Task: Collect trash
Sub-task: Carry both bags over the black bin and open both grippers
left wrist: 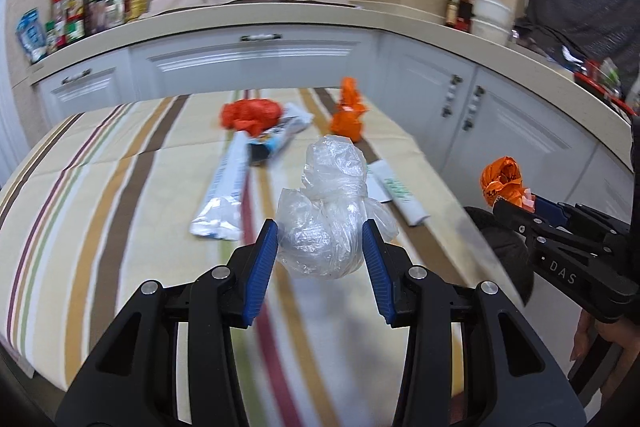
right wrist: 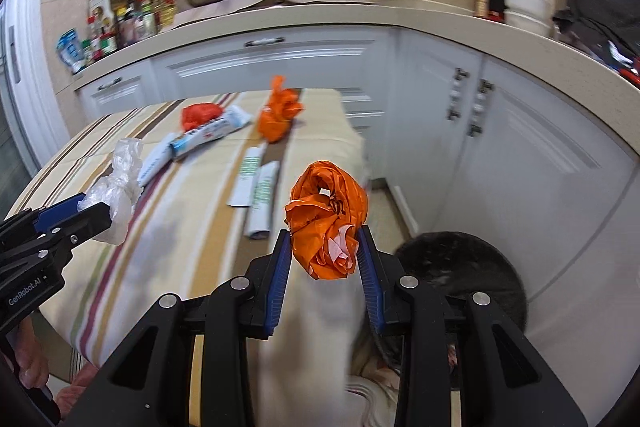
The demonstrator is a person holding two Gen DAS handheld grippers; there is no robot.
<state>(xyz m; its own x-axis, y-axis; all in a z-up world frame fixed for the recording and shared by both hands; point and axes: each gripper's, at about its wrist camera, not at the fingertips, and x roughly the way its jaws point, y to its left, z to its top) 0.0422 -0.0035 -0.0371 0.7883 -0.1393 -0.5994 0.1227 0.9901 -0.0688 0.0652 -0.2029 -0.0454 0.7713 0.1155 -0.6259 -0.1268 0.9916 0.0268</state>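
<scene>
My left gripper (left wrist: 320, 231) is shut on a crumpled clear plastic bag (left wrist: 326, 211) and holds it above the striped tablecloth (left wrist: 120, 207). My right gripper (right wrist: 323, 241) is shut on a crumpled orange plastic bag (right wrist: 328, 219), held past the table's right edge above a dark bin (right wrist: 460, 267). On the table lie a red bag (left wrist: 250, 113), another orange bag (left wrist: 348, 119), a long white wrapper (left wrist: 224, 195), a blue-and-white packet (left wrist: 280, 135) and white folded packets (left wrist: 396, 191).
White kitchen cabinets (right wrist: 500, 131) and a counter (left wrist: 280, 15) run behind and to the right of the table. Bottles and jars (left wrist: 88, 7), a wok and a dark pot stand on the counter. The dark bin (left wrist: 504, 247) sits on the floor by the table's right edge.
</scene>
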